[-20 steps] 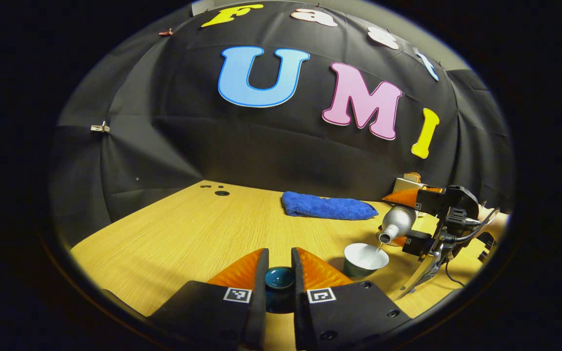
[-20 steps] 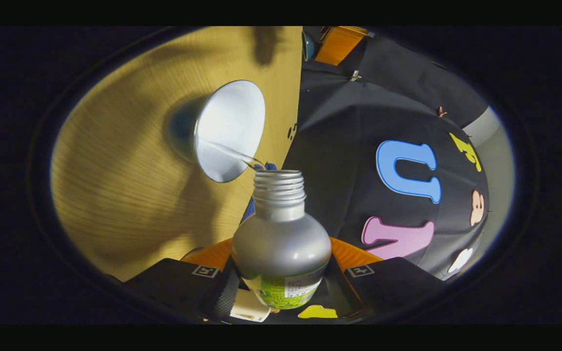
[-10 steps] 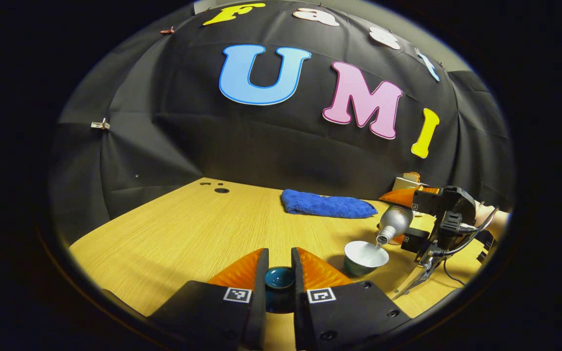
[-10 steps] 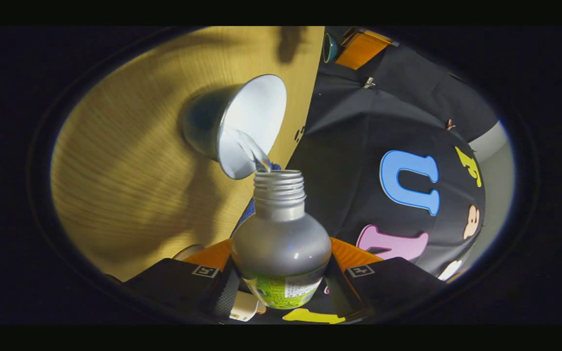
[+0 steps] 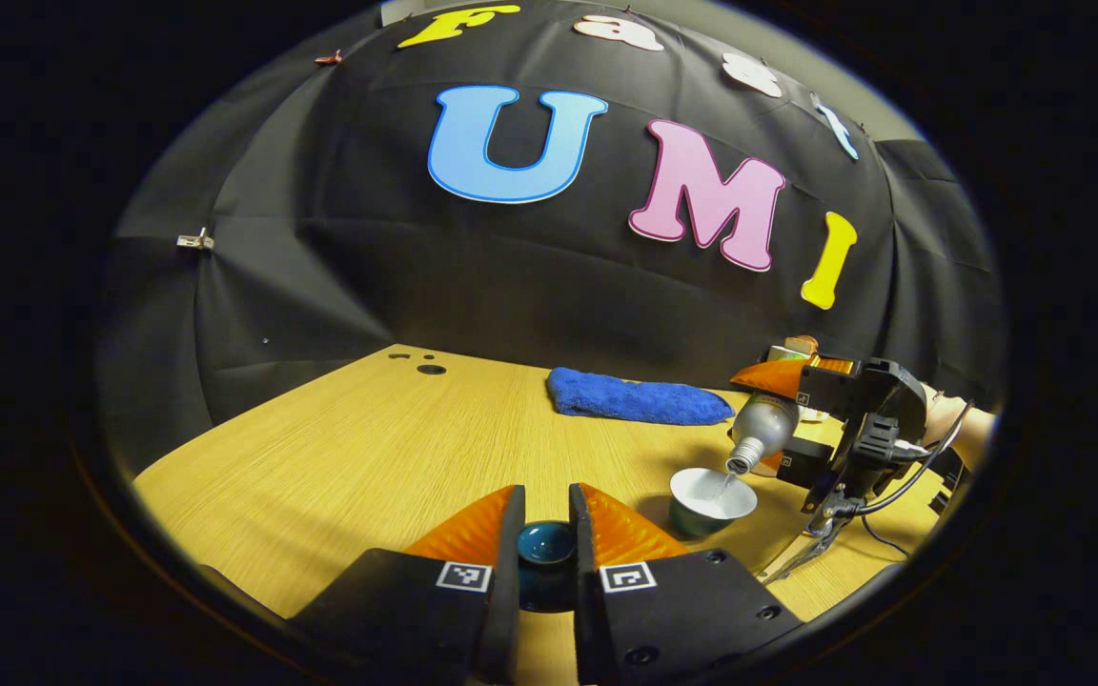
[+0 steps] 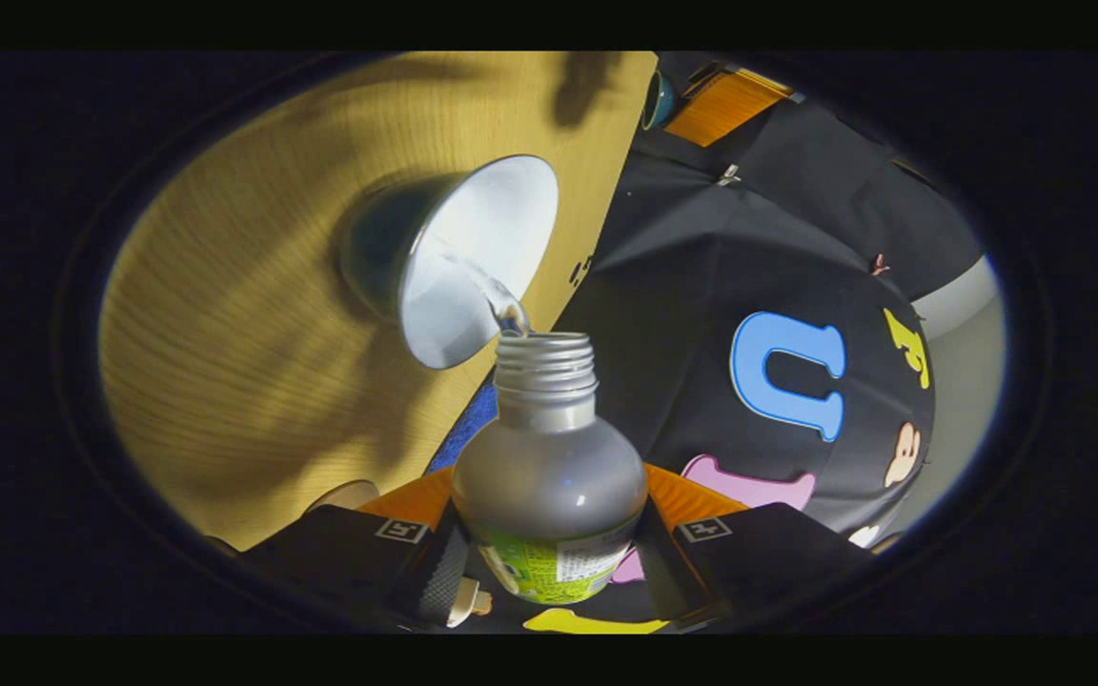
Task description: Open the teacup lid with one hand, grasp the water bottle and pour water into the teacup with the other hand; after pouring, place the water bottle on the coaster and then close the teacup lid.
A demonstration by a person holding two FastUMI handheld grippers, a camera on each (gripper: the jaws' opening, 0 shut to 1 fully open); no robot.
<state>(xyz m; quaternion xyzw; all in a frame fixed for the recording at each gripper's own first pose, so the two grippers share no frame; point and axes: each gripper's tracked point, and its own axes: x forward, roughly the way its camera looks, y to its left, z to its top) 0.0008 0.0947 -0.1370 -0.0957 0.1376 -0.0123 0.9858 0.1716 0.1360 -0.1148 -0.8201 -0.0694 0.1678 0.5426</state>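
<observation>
Illumination is uneven in both views. In the left gripper view the wooden table (image 5: 368, 448) is brightly and evenly lit from above, and focus is sharp; the teacup (image 5: 709, 499) casts a short dark shadow toward its left. Fisheye distortion bows the table edge and the cloth wall, strongest at the rim.

In the right gripper view the scene is dimmer and softer. The table (image 6: 225, 314) shows broad dark shadows along its upper part and across its lower half. The teacup (image 6: 473, 257) interior reads near-white, close to overexposed. The water bottle (image 6: 549, 476) carries small specular highlights on its matte shoulder. Wood grain smears toward the edge.
</observation>
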